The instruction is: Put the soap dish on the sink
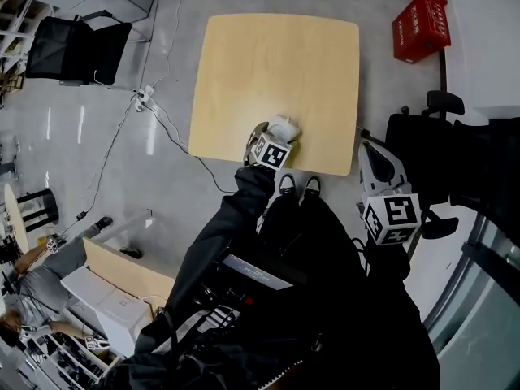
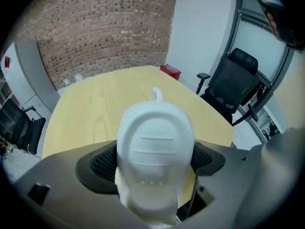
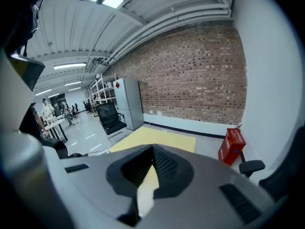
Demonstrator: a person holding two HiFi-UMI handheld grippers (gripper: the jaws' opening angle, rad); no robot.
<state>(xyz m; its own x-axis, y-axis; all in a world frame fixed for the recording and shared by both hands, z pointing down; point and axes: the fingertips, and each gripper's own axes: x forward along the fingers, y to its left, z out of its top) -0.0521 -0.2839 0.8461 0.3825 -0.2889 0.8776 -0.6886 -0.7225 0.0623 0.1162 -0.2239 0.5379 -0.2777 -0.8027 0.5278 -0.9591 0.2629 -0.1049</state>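
Left gripper (image 1: 277, 137) is positioned at the near edge of the tabletop (image 1: 276, 63), marker cube (image 1: 272, 153) facing up. Its jaws are closed on the soap dish (image 2: 155, 147), with a dark ribbed pad pressed against each long side. The soap dish is white moulded plastic with a rounded oval outline and a smooth domed face toward the camera. That face bears three shallow horizontal ridges at mid-body and a row of three small dots below them. A small curved tab projects from the far end. In the head view the dish sits over the pale wooden tabletop just inside the near edge; whether it touches the surface cannot be determined. Right gripper (image 1: 374, 162) is held off the tabletop, beyond its near right corner, above the floor. Its jaws are drawn together at the tips with nothing between them. A red crate (image 1: 422, 27) stands on the floor past the far right corner.
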